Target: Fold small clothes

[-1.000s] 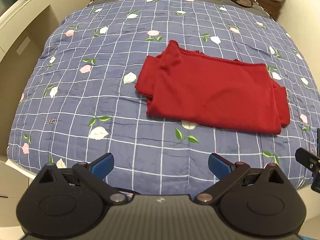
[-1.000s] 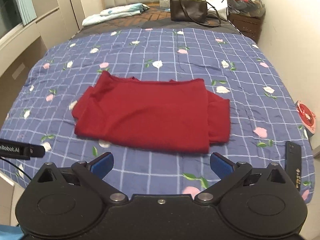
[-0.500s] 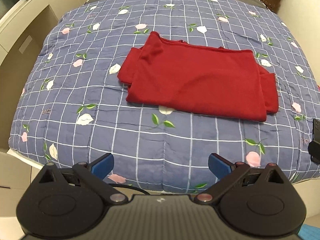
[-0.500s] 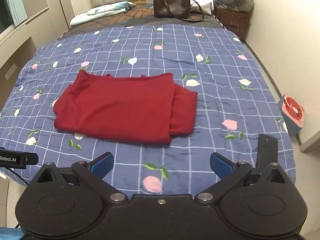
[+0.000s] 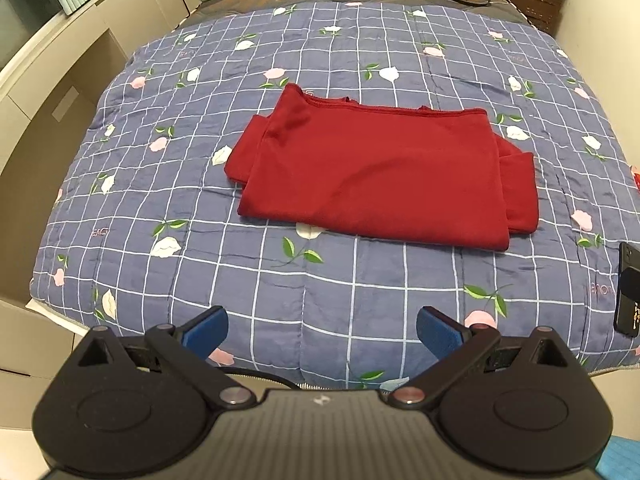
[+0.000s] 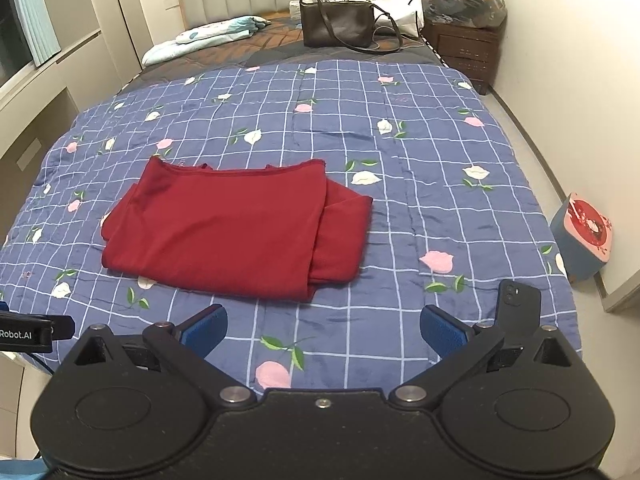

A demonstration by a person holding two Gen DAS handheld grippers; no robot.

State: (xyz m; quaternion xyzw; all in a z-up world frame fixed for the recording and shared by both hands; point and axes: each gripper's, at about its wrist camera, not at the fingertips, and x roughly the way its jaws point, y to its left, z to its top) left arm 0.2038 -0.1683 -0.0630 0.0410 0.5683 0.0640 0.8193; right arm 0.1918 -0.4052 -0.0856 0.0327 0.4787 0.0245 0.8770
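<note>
Both claws hang spread and empty at the bottom of their frames: the left claw (image 5: 322,326) and the right claw (image 6: 322,326) sit over the near edge of the bed, well apart from the cloth, likely held back so the fold can be checked.

Largest, the bed (image 6: 420,168) carries a checked quilt (image 5: 360,280) that serves as a flat folding surface. At centre frame in the left view lies the red garment (image 5: 380,172), folded to a rough rectangle with a layer sticking out on its right side. In the upper centre of the right view stands a brown bag (image 6: 336,24); its contents cannot be seen. A phone (image 6: 518,308) lies at the lower right of that view.
</note>
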